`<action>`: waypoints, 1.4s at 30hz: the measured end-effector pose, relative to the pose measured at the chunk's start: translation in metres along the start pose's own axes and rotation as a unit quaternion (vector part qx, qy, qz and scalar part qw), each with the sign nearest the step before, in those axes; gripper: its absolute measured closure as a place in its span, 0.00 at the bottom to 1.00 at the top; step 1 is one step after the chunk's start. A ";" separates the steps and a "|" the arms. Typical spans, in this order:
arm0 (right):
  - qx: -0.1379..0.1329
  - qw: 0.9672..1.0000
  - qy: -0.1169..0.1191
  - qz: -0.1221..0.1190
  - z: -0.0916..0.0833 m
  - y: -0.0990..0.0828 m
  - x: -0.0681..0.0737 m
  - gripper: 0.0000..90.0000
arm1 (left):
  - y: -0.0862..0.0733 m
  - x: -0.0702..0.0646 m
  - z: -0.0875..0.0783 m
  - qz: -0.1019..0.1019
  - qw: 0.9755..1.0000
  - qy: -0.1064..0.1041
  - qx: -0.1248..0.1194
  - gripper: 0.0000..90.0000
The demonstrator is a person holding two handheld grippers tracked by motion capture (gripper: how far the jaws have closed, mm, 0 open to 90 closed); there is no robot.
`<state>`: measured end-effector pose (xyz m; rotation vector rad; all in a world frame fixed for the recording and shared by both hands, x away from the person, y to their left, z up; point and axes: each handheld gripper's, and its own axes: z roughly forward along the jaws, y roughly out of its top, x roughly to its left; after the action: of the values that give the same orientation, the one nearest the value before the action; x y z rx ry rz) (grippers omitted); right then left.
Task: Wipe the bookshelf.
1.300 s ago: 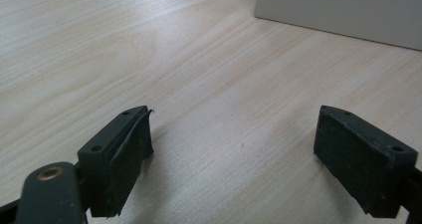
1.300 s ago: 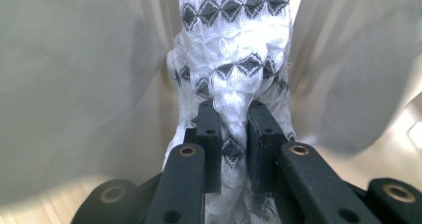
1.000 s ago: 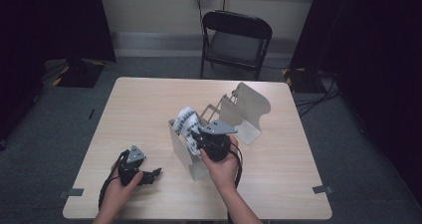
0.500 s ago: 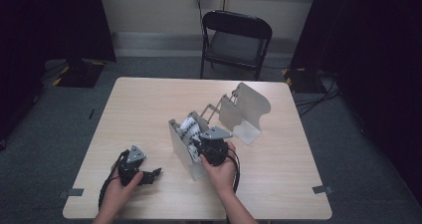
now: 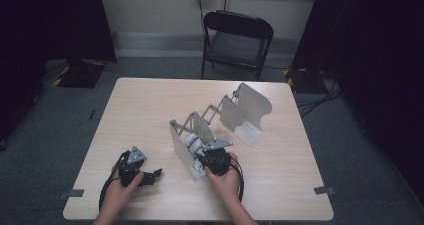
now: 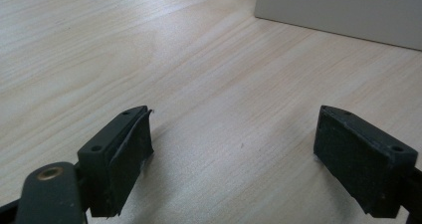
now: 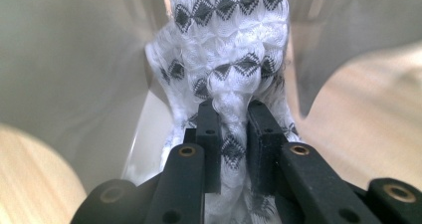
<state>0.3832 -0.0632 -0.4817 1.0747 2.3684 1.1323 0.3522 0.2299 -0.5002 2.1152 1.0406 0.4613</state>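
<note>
The right tool (image 7: 230, 114) pinches a white cloth with black diamonds (image 7: 229, 50), which runs lengthwise away from the jaws against the near plate of the grey metal rack (image 5: 182, 145) on the table (image 5: 150, 110). Its lower end is cut off, seemingly bunched. The left tool (image 5: 150, 175) rests low, jaws spread, empty.

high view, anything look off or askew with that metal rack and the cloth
Nothing looks damaged or spilled. The metal rack stands upright on the table, stretched out at an angle to its edges. The white patterned cloth is bunched between the jaws of the right hand-held gripper, against the rack's near end plate.
</note>
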 end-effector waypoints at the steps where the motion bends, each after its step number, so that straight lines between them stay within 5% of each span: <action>1: 0.003 1.000 0.002 -0.001 0.000 -0.003 -0.001 0.88 | 0.000 0.000 0.000 0.000 1.000 0.000 0.000 0.16; 10: -0.013 1.000 0.023 -0.003 -0.021 -0.001 -0.001 0.88 | 0.000 0.000 0.000 0.000 1.000 0.000 0.000 0.16; 23: -0.101 0.993 0.055 -0.023 -0.077 0.067 0.011 0.87 | 0.000 0.000 0.000 0.000 1.000 0.000 0.000 0.16; 30: -0.094 0.993 0.067 -0.034 -0.068 0.073 0.023 0.87 | 0.000 0.000 0.000 -0.001 1.000 -0.001 -0.001 0.16; 42: -0.057 0.994 0.087 -0.010 -0.037 0.044 0.020 0.87 | 0.000 0.000 0.000 0.000 1.000 0.000 0.000 0.16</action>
<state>0.3714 -0.0502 -0.4232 0.9457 2.4042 1.3876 0.3521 0.2298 -0.5002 2.1149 1.0406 0.4622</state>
